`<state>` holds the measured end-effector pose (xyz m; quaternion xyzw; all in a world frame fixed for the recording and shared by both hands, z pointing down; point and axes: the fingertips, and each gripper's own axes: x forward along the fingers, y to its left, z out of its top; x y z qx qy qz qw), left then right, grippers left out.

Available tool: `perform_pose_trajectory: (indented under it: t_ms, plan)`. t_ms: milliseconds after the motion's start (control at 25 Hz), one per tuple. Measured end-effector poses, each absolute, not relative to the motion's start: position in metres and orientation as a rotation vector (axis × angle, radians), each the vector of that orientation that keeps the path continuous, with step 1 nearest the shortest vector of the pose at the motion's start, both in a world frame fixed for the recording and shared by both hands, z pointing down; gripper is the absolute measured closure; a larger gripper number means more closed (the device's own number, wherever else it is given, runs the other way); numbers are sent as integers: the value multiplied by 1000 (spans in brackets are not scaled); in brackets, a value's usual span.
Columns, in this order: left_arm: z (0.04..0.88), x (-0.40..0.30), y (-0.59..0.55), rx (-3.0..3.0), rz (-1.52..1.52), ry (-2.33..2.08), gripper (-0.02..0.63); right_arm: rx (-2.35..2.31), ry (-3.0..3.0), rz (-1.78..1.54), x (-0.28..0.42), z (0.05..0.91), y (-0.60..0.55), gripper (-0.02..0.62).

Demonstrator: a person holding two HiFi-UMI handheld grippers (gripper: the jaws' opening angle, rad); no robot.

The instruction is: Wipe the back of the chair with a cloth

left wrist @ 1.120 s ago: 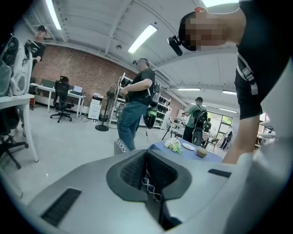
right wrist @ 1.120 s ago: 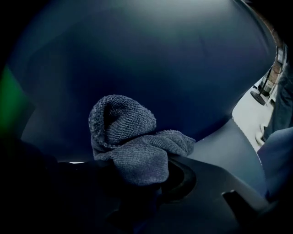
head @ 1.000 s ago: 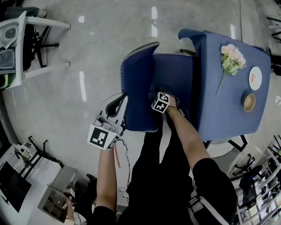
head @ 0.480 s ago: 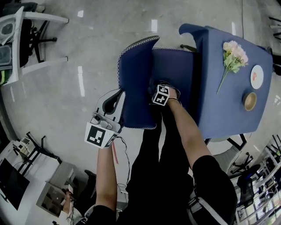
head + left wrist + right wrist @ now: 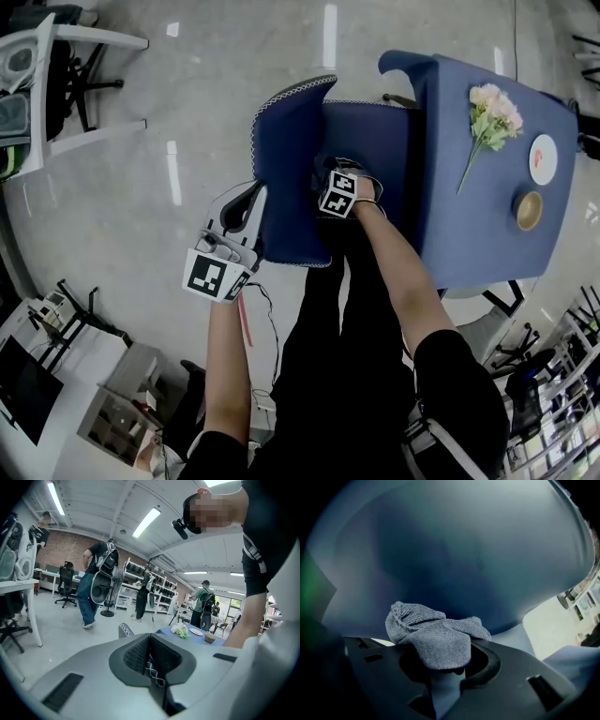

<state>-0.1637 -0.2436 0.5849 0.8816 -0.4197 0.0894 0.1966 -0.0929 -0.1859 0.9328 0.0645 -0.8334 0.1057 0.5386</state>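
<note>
The blue chair's back (image 5: 289, 178) has a white-stitched rim and stands left of its seat (image 5: 375, 141). My left gripper (image 5: 251, 208) is shut on the back's outer edge; in the left gripper view the stitched blue rim (image 5: 151, 660) is pinched between the jaws of that gripper (image 5: 151, 654). My right gripper (image 5: 330, 186) is low against the inner face of the back. It (image 5: 440, 665) is shut on a grey cloth (image 5: 433, 637), bunched right in front of the blue chair back (image 5: 459, 550). The cloth is hidden in the head view.
A table with a blue cover (image 5: 487, 216) stands right of the chair, bearing a flower bunch (image 5: 489, 112), a plate (image 5: 543, 159) and a small bowl (image 5: 528, 210). A white desk (image 5: 56, 56) is at the far left. Several people (image 5: 96, 585) stand across the room.
My right gripper has slid a little farther along the inner face of the chair back with the cloth. My left gripper keeps its hold on the chair's edge.
</note>
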Motion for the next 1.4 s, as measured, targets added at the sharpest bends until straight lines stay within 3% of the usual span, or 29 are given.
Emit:
perform_pose_trajectory:
  t_ms: [1400]
  plan:
    - [571,-162,-243,2423,278,-1138,581,132,-2159,-91,-146,687,-222,462]
